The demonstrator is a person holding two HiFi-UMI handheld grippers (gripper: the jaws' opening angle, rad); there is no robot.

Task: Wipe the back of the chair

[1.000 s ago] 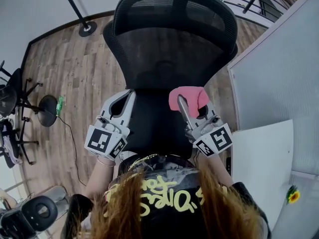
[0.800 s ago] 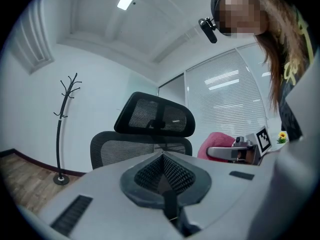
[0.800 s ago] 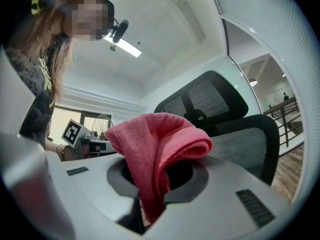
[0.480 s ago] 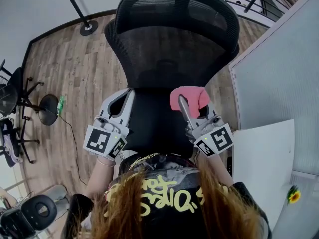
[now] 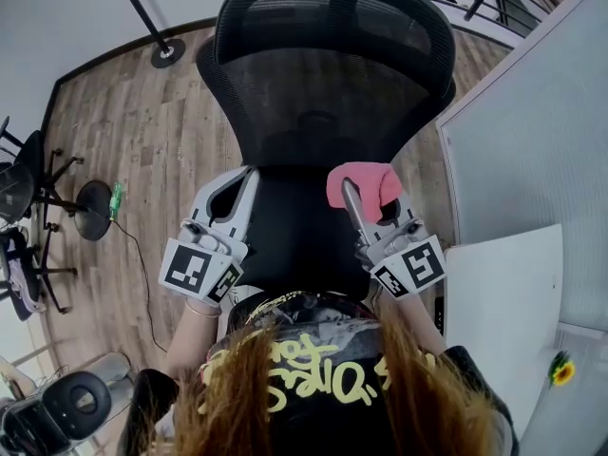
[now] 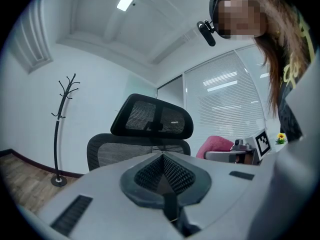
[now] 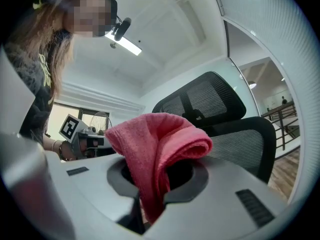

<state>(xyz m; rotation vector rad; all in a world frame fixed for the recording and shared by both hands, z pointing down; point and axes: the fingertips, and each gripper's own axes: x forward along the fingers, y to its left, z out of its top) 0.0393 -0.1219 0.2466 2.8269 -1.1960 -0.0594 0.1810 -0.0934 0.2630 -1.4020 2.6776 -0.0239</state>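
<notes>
Loosely bunched pink cloth (image 5: 366,182) sits beside black mesh chair back (image 5: 323,93).

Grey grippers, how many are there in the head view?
2. The left grey gripper is shut and empty by the black mesh chair; the right gripper clamps a pink cloth.

I see a black chair (image 5: 332,84) — fine mesh across its back — and a pink cloth (image 5: 369,180). My left tongs (image 5: 248,178) and right tongs (image 5: 348,194) are pale grey with black-and-white square markers. The floor (image 5: 142,141) is brown wood grain.
</notes>
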